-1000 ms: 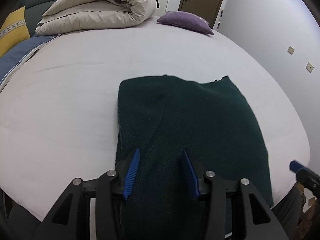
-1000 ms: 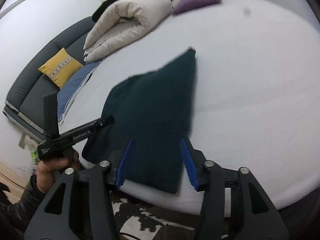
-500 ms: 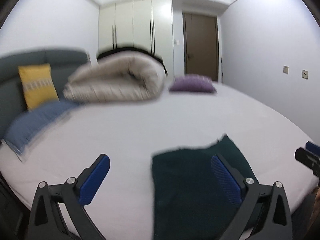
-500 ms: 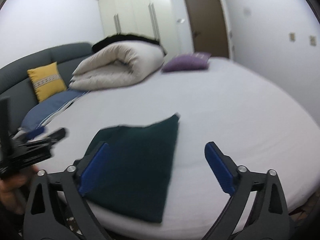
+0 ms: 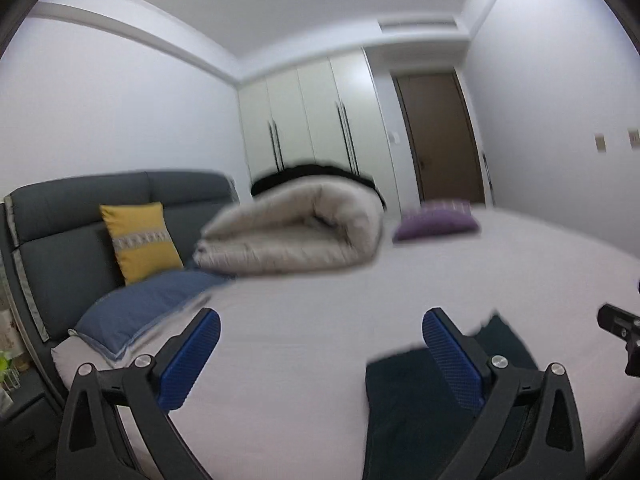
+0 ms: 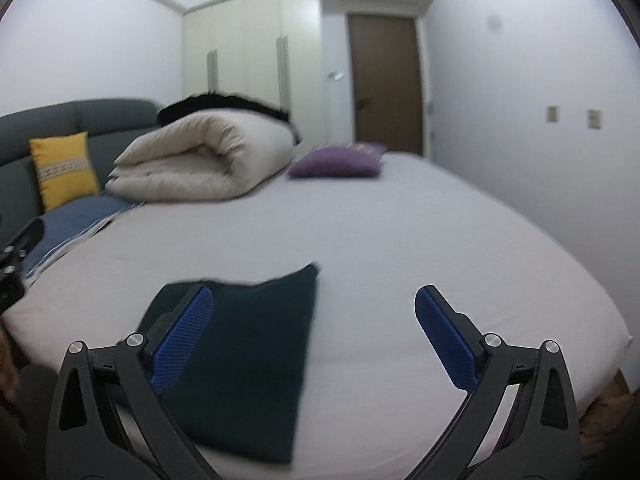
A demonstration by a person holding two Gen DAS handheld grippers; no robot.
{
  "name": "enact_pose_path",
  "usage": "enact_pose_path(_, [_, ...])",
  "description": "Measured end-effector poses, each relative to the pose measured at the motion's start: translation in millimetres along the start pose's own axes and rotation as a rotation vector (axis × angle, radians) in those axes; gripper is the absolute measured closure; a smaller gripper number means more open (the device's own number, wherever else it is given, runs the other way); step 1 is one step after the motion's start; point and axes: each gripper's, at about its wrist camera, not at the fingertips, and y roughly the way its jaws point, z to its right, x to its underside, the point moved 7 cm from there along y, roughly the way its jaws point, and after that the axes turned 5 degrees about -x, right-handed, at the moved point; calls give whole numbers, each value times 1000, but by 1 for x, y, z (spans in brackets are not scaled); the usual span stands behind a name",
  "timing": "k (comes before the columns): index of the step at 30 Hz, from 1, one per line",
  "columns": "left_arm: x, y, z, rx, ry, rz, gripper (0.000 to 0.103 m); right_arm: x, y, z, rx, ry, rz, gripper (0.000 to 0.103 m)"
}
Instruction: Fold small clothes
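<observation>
A dark green folded garment [image 6: 248, 352] lies flat on the white bed [image 6: 400, 240] near its front edge. In the left wrist view the garment [image 5: 404, 400] sits low right, partly behind my right finger. My left gripper [image 5: 320, 356] is wide open and empty, raised above the bed. My right gripper [image 6: 314, 340] is wide open and empty, raised above the bed, its left finger [image 6: 180, 336] over the garment's left part. The other gripper's tip shows at the edge of each view [image 5: 620, 332] [image 6: 16, 256].
A rolled beige duvet [image 6: 200, 164] and a purple pillow [image 6: 336, 162] lie at the far end of the bed. A grey sofa [image 5: 80, 240] with a yellow cushion [image 5: 140, 240] and a blue pillow [image 5: 144, 308] stands left. Wardrobe and door are behind.
Both grippers opened wide, let go of the garment and lifted away from it, tilting up toward the room. The garment stays folded on the bed.
</observation>
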Motion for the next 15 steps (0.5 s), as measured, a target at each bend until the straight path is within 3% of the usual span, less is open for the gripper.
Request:
enact_pose_path(5, [19,25,7,42,33,-174,0,8,7,-10,-39,16,-102,0])
enact_pose_path(9, [45,43,12,59,27,-296,0,17,18,-4,-13,74,-176,0])
enact_pose_path(12, [65,56,14,89,-8,-405,0,15,24,4,46,102,-178,0])
enact_pose_path(15, [82,59,19,89,-7,-461,0,12,31,6,139,57,-205,0])
